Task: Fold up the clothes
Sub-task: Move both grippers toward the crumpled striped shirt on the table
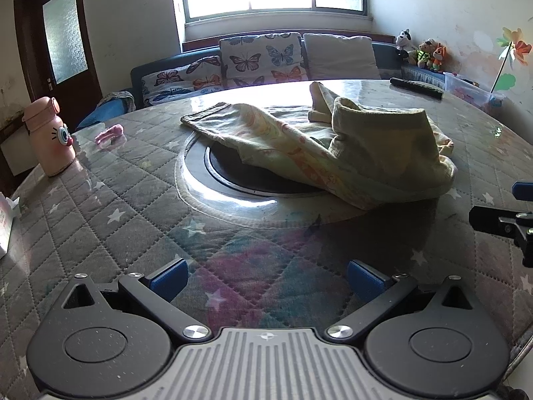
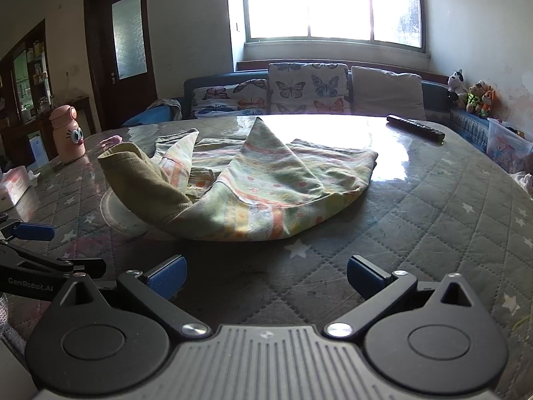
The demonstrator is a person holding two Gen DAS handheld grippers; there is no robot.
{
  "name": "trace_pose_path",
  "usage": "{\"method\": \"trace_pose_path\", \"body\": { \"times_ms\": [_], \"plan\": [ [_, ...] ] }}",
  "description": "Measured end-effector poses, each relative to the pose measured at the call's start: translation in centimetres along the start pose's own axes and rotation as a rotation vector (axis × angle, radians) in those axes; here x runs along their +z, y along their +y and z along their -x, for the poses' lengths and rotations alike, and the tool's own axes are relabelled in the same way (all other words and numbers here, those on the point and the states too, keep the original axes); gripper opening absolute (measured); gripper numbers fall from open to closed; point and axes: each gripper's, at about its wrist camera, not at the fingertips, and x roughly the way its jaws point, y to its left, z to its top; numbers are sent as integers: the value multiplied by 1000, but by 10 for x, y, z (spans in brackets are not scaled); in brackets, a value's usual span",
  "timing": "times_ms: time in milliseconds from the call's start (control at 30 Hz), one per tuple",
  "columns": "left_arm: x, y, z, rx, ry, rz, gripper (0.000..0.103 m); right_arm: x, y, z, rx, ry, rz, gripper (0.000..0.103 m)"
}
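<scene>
A crumpled pale yellow-green garment with orange print (image 1: 299, 146) lies in a heap on the round table, partly over the dark centre disc (image 1: 233, 173). It also shows in the right wrist view (image 2: 253, 180), with a ribbed olive cuff standing up at its left. My left gripper (image 1: 266, 278) is open and empty, above the quilted cover short of the garment. My right gripper (image 2: 266, 275) is open and empty, also short of the garment. The right gripper's fingers (image 1: 499, 223) show at the right edge of the left view; the left gripper's fingers (image 2: 33, 231) show at the left edge of the right view.
A pink bottle (image 1: 50, 136) and a small pink item (image 1: 108, 135) stand at the table's left. A black remote (image 2: 414, 128) lies at the far right. A tissue box (image 2: 13, 186) sits at the left edge. A sofa with butterfly cushions (image 2: 299, 90) is behind the table.
</scene>
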Motion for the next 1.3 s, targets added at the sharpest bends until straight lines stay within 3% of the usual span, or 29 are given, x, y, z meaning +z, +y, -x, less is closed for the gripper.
{"method": "trace_pose_path", "body": {
  "times_ms": [1300],
  "plan": [
    [-1,-5,-7,-2,54,-8,103,2,8,-11,22,41,0,103]
  ]
}}
